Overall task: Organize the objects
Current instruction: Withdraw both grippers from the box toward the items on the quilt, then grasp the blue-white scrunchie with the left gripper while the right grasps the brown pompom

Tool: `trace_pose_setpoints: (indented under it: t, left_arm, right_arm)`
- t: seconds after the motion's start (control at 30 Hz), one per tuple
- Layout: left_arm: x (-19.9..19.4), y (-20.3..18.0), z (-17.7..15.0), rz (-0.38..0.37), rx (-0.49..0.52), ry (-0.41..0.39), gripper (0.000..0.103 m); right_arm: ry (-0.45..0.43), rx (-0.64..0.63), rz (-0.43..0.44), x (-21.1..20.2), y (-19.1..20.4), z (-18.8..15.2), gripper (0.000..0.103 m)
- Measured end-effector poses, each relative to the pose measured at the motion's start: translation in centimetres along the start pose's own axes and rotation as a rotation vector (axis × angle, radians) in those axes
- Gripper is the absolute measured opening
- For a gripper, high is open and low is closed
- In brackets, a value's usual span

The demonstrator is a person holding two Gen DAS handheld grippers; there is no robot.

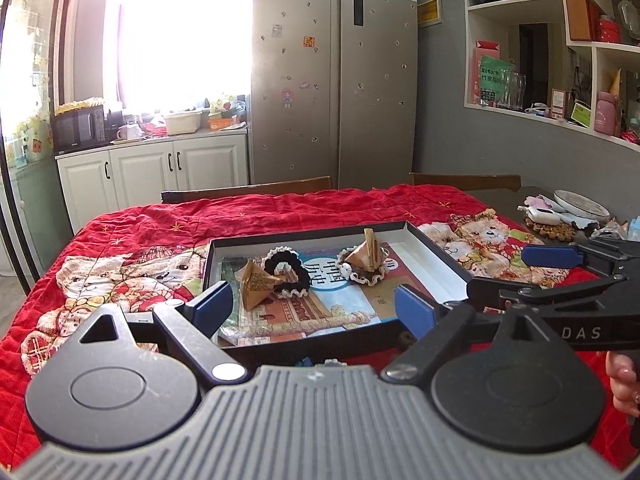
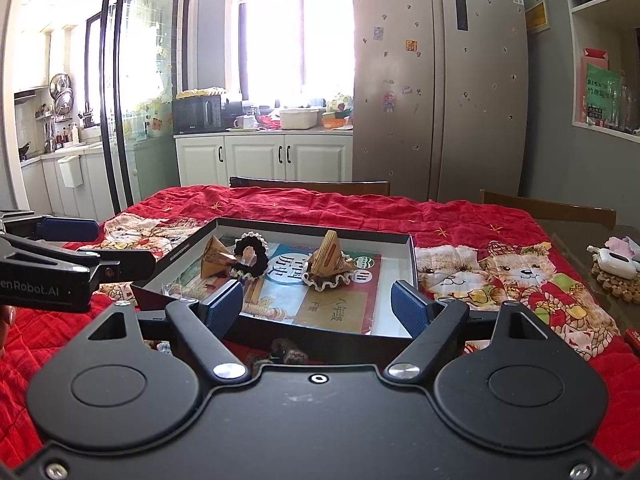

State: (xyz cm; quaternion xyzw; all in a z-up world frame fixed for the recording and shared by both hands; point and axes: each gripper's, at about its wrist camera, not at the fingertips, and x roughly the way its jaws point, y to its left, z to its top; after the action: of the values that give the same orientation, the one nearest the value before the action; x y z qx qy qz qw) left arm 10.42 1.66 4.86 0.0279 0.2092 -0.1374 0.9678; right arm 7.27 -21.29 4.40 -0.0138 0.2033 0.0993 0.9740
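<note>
Tray (image 1: pixel 436 249) (image 2: pixel 412 256), shallow, black rim, white inside, sits mid-bench on a red quilt (image 1: pixel 280 212) (image 2: pixel 460 216) with bear prints. Inside the tray: a flat textbook (image 1: pixel 320 300) (image 2: pixel 320 296) with a blue-and-tan cover covers most of the floor. On the book, left half of the tray: a folded paper pyramid (image 1: pixel 258 284) (image 2: pixel 214 260), touching a black scrunchie (image 1: pixel 288 270) (image 2: pixel 252 256) with pale trim just to its right. Right half of the tray: a second paper pyramid (image 1: pixel 366 256) (image 2: pixel 328 258), upright, resting on a brown frilly scrunchie (image 1: pixel 366 276) (image 2: pixel 326 280).

Left gripper (image 1: pixel 314 306) hovers at the tray's near edge, fingers (image 1: pixel 212 306) spread wide, nothing between the pads. Right gripper (image 2: pixel 316 306) also at the tray's near edge, fingers (image 2: pixel 410 308) wide apart, empty. In the left wrist view the right gripper (image 1: pixel 508 276) comes in from the tray's right side; in the right wrist view the left gripper (image 2: pixel 92 244) shows at the tray's left side. Part of a hand (image 1: pixel 624 380) is visible at the right edge of the left view.

Beyond the tray's near wall, toward the camera, small dark items lie on the quilt, too hidden to tell. Right of the tray, off the quilt: a woven coaster (image 1: pixel 550 228) (image 2: pixel 616 280) with a small white device (image 1: pixel 542 214) (image 2: pixel 614 260) on it, and a plate (image 1: pixel 582 202) behind. Behind the tray: two chair backs, a fridge (image 1: pixel 336 76) (image 2: pixel 436 80), white cabinets.
</note>
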Motion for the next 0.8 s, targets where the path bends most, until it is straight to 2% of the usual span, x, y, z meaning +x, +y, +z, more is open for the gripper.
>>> trace_pose_setpoints:
  t: [0.37, 0.8]
  left_arm:
    - [0.3, 1.2, -1.6, 0.032, -0.027, 0.043, 0.093]
    - [1.8, 0.6, -4.5, 0.029, -0.016, 0.093, 0.093]
  right_arm:
    - [0.011, 0.008, -0.010, -0.5, -0.6, -1.6, 0.081]
    - [0.098, -0.017, 0.006, 1.1, -0.2, -5.4, 0.079]
